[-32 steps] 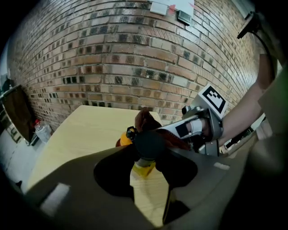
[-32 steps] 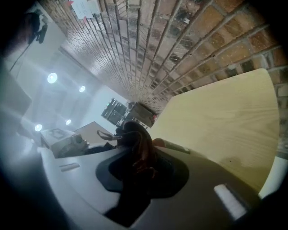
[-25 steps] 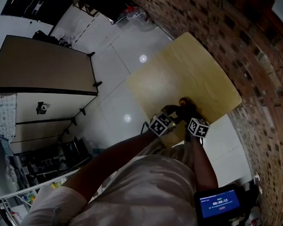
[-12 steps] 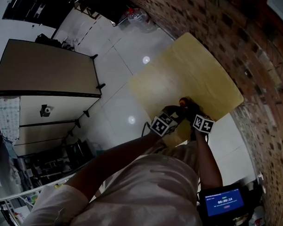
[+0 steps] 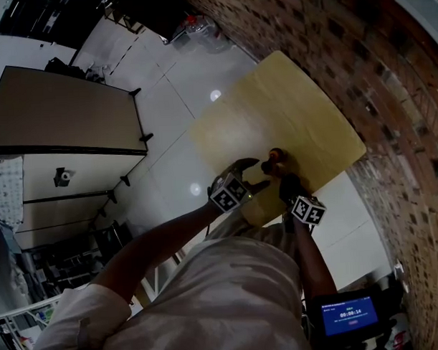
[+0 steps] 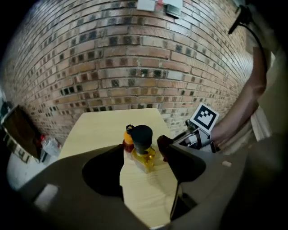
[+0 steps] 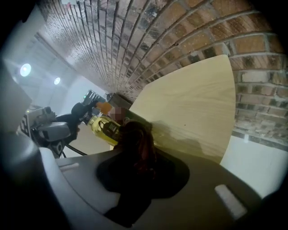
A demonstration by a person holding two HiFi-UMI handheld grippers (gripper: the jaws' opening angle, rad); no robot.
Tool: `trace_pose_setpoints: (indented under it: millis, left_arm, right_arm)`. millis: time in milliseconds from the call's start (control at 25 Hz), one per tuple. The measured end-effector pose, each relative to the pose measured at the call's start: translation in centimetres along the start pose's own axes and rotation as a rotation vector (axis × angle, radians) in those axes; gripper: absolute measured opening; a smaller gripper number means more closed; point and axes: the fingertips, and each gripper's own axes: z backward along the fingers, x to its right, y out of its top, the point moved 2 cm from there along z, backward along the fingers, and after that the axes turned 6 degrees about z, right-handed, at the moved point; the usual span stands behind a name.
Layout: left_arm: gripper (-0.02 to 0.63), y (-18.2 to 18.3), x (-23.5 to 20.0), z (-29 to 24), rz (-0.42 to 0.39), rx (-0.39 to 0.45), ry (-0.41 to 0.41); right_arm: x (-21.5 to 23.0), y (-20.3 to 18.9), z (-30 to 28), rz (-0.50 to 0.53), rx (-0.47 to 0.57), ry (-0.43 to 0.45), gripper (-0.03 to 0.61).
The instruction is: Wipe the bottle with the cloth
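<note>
A small bottle (image 6: 144, 152) of yellow liquid with a black cap stands upright near the front edge of the pale wooden table (image 5: 296, 110). It also shows in the right gripper view (image 7: 100, 126). My left gripper (image 6: 147, 158) has just been opening. Its jaws now stand wide on either side of the bottle without pressing it, and it is at the bottle's left in the head view (image 5: 249, 173). My right gripper (image 7: 135, 148) is shut on a dark red cloth (image 7: 137, 141), held just right of the bottle (image 5: 287, 184).
A smaller orange-topped bottle (image 6: 128, 138) stands right behind the yellow one. A brick wall (image 6: 135, 67) runs along the table's far side. White tiled floor (image 5: 166, 101) and a beige cabinet (image 5: 66, 111) lie left of the table.
The left jaws have spread apart and let go of the bottle, which stays standing. The left gripper has drawn back a little. The right gripper with the cloth has pulled away from the bottle.
</note>
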Motion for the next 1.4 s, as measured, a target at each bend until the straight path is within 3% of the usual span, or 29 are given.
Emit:
trace_pose_setpoints:
  millis: [280,400,480,600,640,680,800,920,1000,1080,1240,1320,1400]
  left_arm:
    - [0.342,2.7,-0.2,-0.5,-0.429,-0.068,-0.045]
    - [0.354,3.9,0.5,-0.9,-0.62,-0.079,-0.101]
    - [0.357,3.8,1.4,-0.7,-0.843,-0.11,-0.156]
    - [0.357,1.9,1.3,-1.0,-1.305,-0.241,-0.187]
    - [0.356,1.4,1.0,-1.2,-1.422,-0.284,-0.188]
    - [0.356,1.2,0.7,-1.5,-1.497,-0.316,-0.193]
    - [0.338,1.0,0.5,-2.4,-1.592,-0.343,-0.228]
    - [0.23,0.6,0.7,-3.5,-1.636,-0.315,-0.222]
    - [0.238,0.9,0.5,-3.9,-1.613,-0.334,-0.173]
    - [0.239,1.3,0.3,-4.3,-1.483,-0.371,-0.112]
    - [0.229,1.8,0.3,-4.6,-1.082,-0.422,-0.013]
    - [0.227,2.0,0.6,-4.8,-0.964,-0.426,0.041]
    - [0.224,2.3,1.3,-5.2,-0.902,-0.421,0.085]
  right_arm:
    - [0.8,1.4,0.2,-0.005,0.033,-0.021,0.077]
    - [0.2,2.9,0.7,0.014,0.056,-0.017,0.077]
    - [0.2,3.4,1.1,0.019,0.065,-0.015,0.077]
    - [0.7,3.4,1.8,0.013,0.067,-0.023,0.077]
    - [1.1,3.2,2.0,0.007,0.066,-0.029,0.077]
    - [1.4,2.9,2.2,0.001,0.065,-0.034,0.077]
    - [1.7,1.8,2.5,-0.013,0.06,-0.044,0.077]
    - [1.1,1.1,3.0,-0.026,0.061,-0.043,0.077]
    - [0.8,1.1,3.3,-0.041,0.075,-0.037,0.077]
    - [0.7,1.2,3.6,-0.043,0.093,-0.028,0.077]
    - [0.7,1.3,3.8,-0.064,0.121,-0.014,0.077]
    - [-0.1,2.3,4.1,-0.074,0.157,0.012,0.077]
    - [-1.7,4.2,4.4,-0.07,0.209,0.064,0.075]
